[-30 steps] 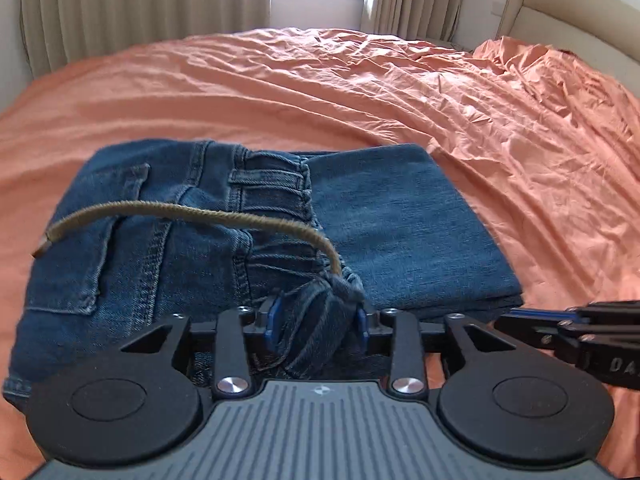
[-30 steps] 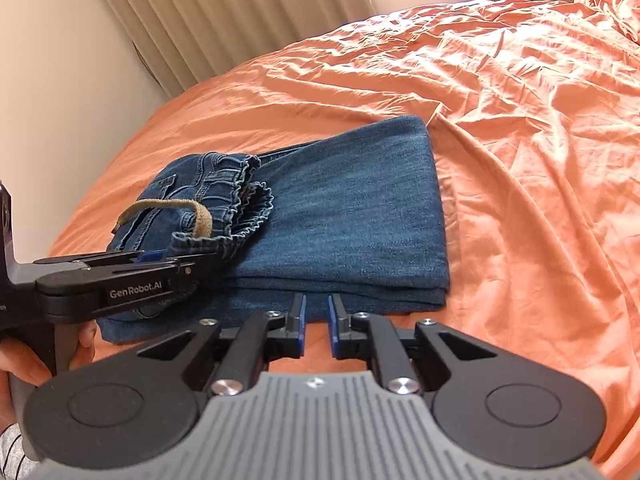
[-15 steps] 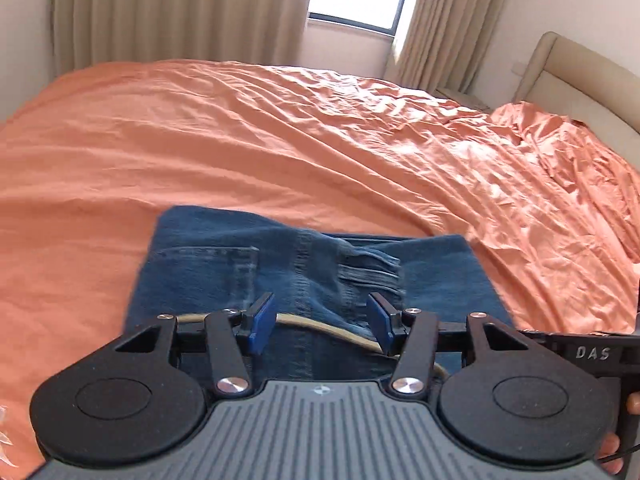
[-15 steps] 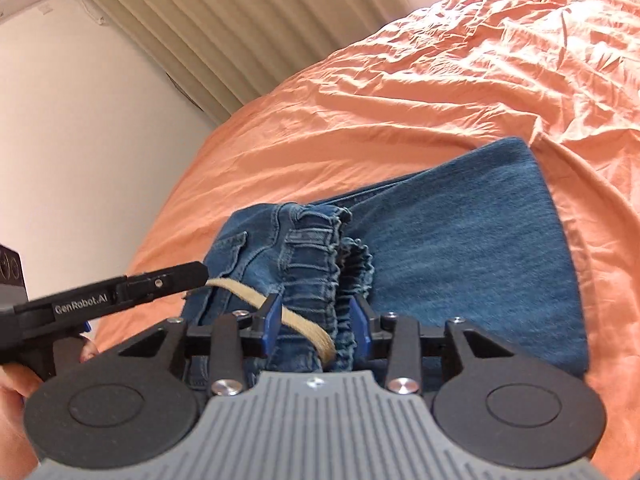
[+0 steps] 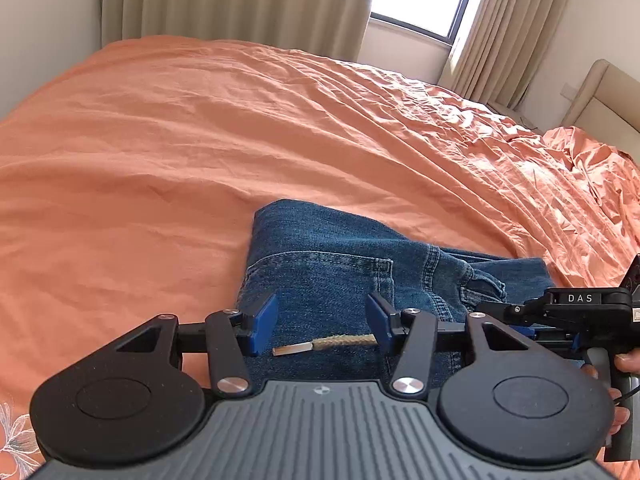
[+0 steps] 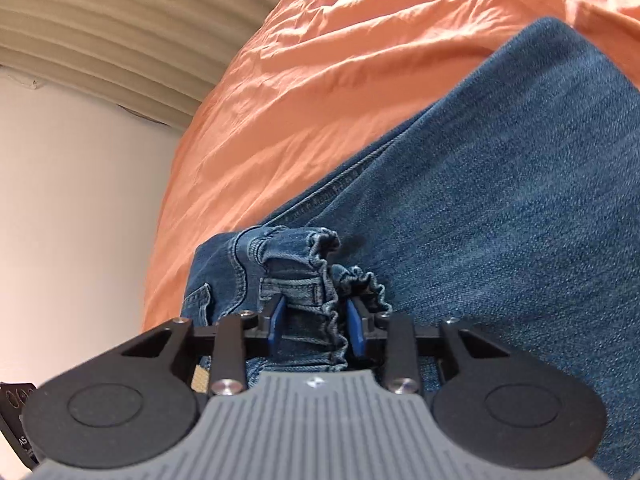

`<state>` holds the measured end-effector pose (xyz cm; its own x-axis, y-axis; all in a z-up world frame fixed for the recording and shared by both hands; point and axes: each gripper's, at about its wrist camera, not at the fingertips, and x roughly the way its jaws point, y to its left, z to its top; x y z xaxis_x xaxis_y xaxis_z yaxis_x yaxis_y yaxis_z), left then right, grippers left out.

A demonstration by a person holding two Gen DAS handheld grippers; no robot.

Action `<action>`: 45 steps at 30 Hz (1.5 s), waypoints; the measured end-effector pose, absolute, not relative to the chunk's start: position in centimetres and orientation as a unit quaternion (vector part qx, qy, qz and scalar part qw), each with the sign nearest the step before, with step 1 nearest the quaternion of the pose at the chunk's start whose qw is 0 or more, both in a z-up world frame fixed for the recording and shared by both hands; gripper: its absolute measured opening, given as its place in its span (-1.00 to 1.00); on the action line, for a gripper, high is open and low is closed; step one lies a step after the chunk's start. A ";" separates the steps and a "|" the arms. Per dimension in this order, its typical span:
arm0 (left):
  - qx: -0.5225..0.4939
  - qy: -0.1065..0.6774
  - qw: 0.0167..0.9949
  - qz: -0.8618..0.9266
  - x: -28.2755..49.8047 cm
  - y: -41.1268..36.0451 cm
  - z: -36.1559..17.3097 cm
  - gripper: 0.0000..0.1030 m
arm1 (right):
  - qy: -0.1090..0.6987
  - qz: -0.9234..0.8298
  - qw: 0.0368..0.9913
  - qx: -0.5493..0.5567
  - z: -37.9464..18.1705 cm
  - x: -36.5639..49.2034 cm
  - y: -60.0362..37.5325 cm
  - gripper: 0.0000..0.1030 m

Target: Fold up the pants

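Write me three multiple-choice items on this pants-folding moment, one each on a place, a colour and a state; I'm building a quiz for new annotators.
1. Where do the jeans lie?
A. on the bed sheet
B. on a wooden chair
C. in a basket

2. What colour is the sheet?
A. white
B. orange
C. green

3. What is between the pads of the right gripper?
A. nothing
B. a pillow
C. the gathered waistband

Answers:
1 A, denim rests flat on the sheet in both views.
2 B, orange fabric surrounds the jeans.
3 C, the closing pads flank the ruffled denim band.
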<state>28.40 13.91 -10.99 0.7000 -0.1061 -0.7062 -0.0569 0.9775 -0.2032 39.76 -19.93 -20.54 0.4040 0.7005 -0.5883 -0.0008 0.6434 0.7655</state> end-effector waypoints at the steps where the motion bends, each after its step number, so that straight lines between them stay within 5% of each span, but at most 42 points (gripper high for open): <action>1: -0.111 0.388 0.915 -0.010 28.4 14.2 -11.1 0.16 | 0.492 0.233 0.766 0.341 -20.1 39.7 -19.7 -0.60; 17: -0.138 0.322 0.936 -0.024 27.3 14.2 -6.5 0.12 | 0.382 0.260 0.863 0.204 -0.5 40.3 -21.5 -0.76; 25: -0.111 0.357 0.926 -0.055 28.1 10.7 -8.8 0.12 | 0.477 0.128 0.843 0.216 -11.5 40.5 -29.5 -0.77; 34: -0.106 0.357 0.926 -0.055 29.1 10.2 -9.3 0.12 | 0.432 0.188 0.849 0.238 -9.4 39.9 -30.9 -0.79; 45: -0.107 0.381 0.916 -0.058 30.4 8.9 -11.4 0.11 | 0.491 0.109 0.819 0.277 -18.9 41.8 -33.7 -0.79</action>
<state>30.41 8.93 -11.45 0.7025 -0.1869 -0.6867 0.0240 0.9706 -0.2396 41.82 -33.73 -18.92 0.4937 0.4503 -0.7440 0.0936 0.8230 0.5603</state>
